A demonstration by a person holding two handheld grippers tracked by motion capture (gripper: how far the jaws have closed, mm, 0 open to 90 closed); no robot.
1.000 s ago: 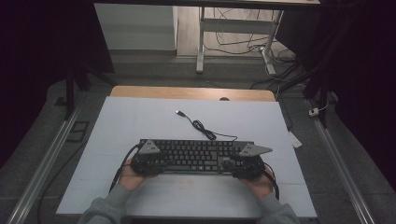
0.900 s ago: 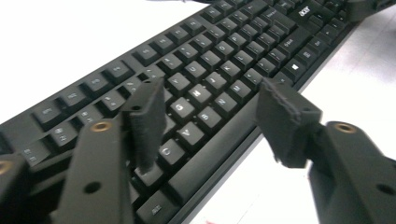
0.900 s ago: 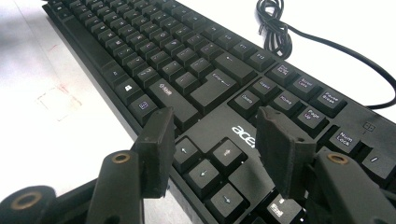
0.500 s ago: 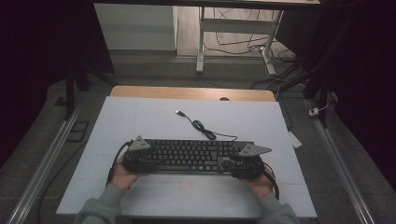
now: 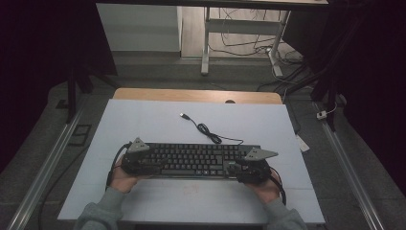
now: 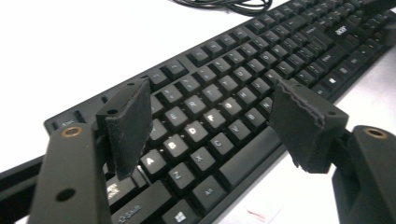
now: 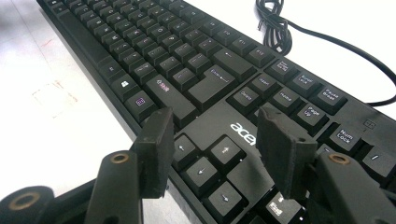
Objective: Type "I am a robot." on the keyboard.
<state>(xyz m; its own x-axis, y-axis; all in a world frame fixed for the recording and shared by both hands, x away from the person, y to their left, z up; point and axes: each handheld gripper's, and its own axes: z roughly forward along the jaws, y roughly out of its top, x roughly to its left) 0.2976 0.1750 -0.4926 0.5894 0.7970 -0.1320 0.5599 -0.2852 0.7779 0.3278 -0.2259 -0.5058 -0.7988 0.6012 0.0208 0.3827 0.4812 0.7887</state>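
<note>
Left gripper view: left gripper (image 6: 210,116) jaws spread over letter keys, just been opening, nothing pinched. Right gripper view: right gripper (image 7: 215,149) jaws spread above arrow keys, holding nothing; brand mark readable there. High view: black keyboard (image 5: 194,159) flat near table (image 5: 143,120) near edge, long axis parallel to it, cable (image 5: 206,129) running toward far edge, 2 hands at keyboard ends.

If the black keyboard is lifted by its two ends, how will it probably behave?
The keyboard is a long, flat slab, so it would likely stay stiff rather than sag. Its smooth plastic edges may slip in the jaws. Its cable lies in a loose coil on the white table, so it would probably drag behind floppily and could catch.
</note>
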